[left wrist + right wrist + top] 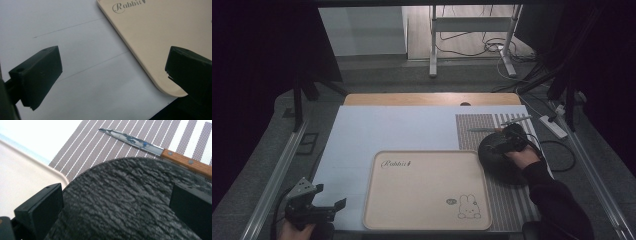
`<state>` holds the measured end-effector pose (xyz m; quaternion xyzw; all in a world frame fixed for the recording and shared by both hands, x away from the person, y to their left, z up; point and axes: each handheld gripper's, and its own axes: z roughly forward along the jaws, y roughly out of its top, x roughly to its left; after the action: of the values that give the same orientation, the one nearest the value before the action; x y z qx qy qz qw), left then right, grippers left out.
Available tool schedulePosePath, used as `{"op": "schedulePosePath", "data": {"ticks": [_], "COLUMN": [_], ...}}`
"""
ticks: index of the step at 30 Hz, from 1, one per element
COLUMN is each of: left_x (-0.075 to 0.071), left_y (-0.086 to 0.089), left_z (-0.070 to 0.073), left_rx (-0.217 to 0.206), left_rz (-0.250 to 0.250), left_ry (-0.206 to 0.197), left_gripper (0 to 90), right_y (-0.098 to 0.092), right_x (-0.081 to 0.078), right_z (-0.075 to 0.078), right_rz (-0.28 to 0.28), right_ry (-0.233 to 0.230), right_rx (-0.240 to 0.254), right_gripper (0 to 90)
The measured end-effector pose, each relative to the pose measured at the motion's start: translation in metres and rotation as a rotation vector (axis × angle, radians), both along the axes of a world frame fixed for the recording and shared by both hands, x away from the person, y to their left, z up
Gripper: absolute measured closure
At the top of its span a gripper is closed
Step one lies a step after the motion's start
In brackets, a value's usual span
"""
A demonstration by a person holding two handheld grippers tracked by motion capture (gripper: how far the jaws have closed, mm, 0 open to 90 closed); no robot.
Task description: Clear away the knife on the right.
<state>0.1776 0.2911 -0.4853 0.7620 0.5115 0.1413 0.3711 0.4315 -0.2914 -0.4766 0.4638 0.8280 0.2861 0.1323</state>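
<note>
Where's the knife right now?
In the high view, the knife lies on the striped placemat at the table's right, just beyond the black plate and the right gripper.

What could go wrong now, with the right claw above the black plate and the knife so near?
The knife lies just beyond the black plate; moving the plate may knock it. The open right claw might slip on the plate's rough surface. The plate may also bump the beige tray beside it.

Table (362, 99) bears white sheet (387, 130), beige tray (427, 192), striped mat (474, 131)
</note>
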Motion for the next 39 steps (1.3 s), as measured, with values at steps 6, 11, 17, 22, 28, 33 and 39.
{"op": "schedulePosePath", "data": {"ticks": [6,11,17,22,28,33,39], "left_x": [0.0,0.0,0.0,0.0,0.0,0.0,0.0], "left_y": [0.0,0.0,0.0,0.0,0.0,0.0,0.0], "left_z": [0.0,0.0,0.0,0.0,0.0,0.0,0.0], "left_rx": [0.003,0.002,0.001,-0.002,0.0,-0.001,-0.001], "left_rz": [0.0,0.001,0.0,-0.001,-0.003,-0.003,-0.004], "left_ry": [0.0,0.0,0.0,0.0,0.0,0.0,0.0], "left_gripper": [1.1,1.0,1.0,1.0,0.9,0.9,1.0], "right_y": [0.004,0.007,0.009,0.011,0.009,0.005,0.0], "right_x": [0.014,0.028,0.045,0.057,0.072,0.078,0.083], "right_z": [0.0,-0.002,-0.005,-0.007,-0.01,-0.012,-0.01], "right_rz": [-0.032,-0.047,-0.061,-0.072,-0.093,-0.103,-0.109], "right_ry": [0.01,0.019,0.03,0.036,0.042,0.042,0.017], "right_rx": [0.01,0.002,-0.029,-0.046,-0.074,-0.092,-0.094], "right_gripper": [0.0,0.0,0.0,0.0,0.0,1.0,20.7]}}
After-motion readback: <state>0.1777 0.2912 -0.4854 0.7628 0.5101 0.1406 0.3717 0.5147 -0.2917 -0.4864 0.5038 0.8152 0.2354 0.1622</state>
